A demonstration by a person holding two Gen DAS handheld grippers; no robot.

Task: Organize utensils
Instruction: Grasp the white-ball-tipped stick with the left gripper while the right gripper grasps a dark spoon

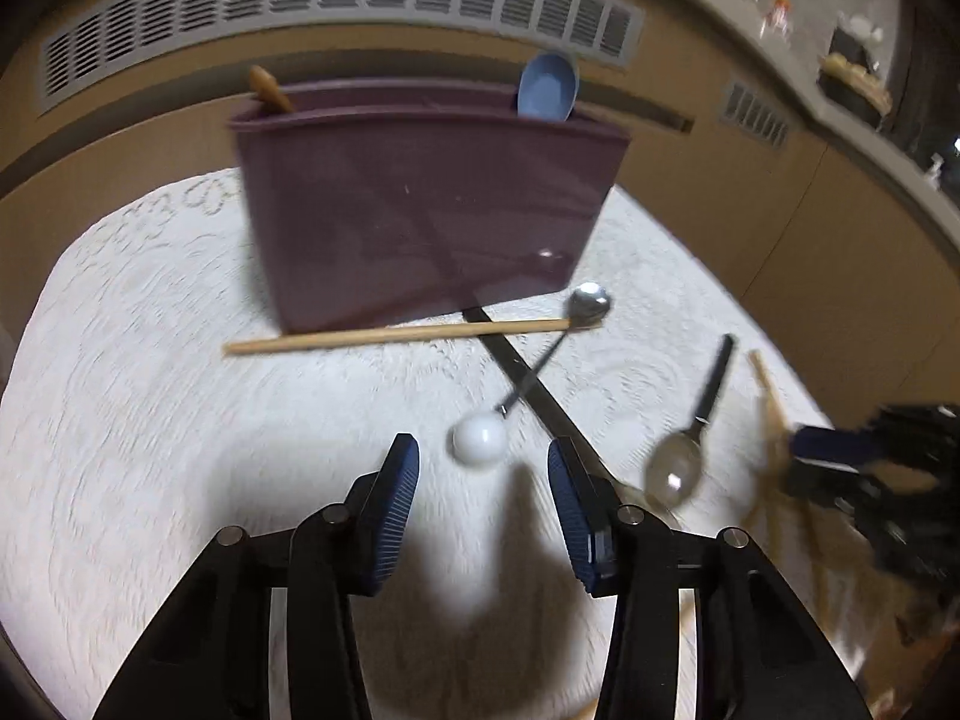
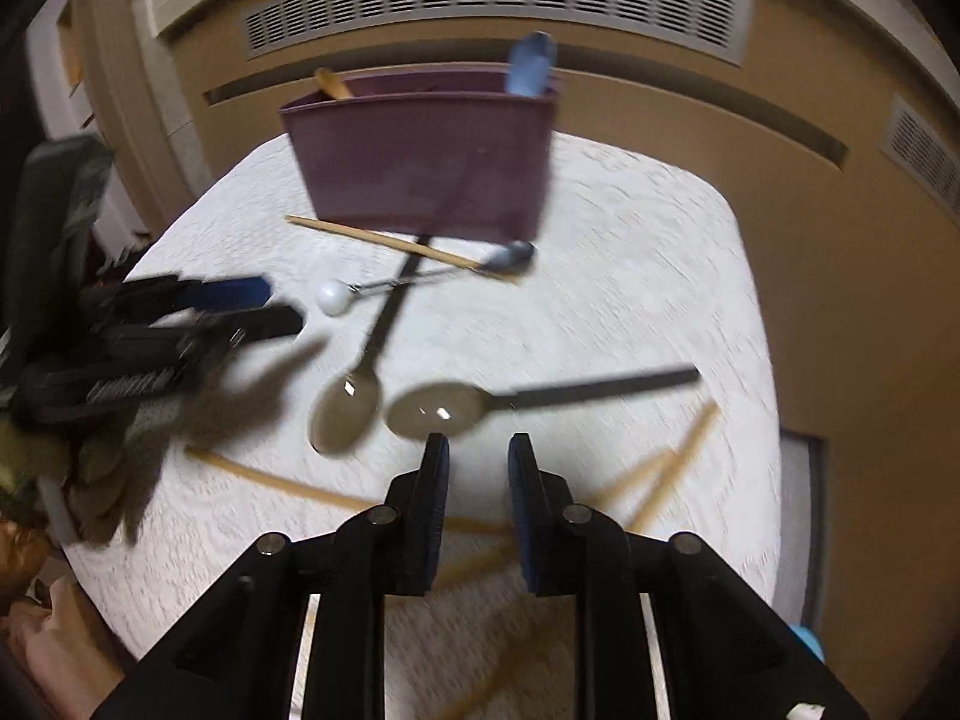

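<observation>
The purple utensil holder [image 1: 420, 210] stands near the desk's [image 1: 150, 420] far edge, a blue spoon [image 1: 546, 87] in it. Before it lie a chopstick [image 1: 390, 336], a ball-handled spoon [image 1: 480, 438] and two black-handled spoons [image 2: 348, 402]. My left hand-held gripper [image 1: 483, 468] and right hand-held gripper [image 2: 478, 462] hover with jaws apart, empty.

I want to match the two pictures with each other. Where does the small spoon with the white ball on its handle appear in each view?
Left wrist view: the white-ball spoon lies in the middle, its ball just ahead of the left gripper.
Right wrist view: white-ball spoon upper middle, left of centre, below the holder.
Shared landmark: the purple holder behind it.
</observation>
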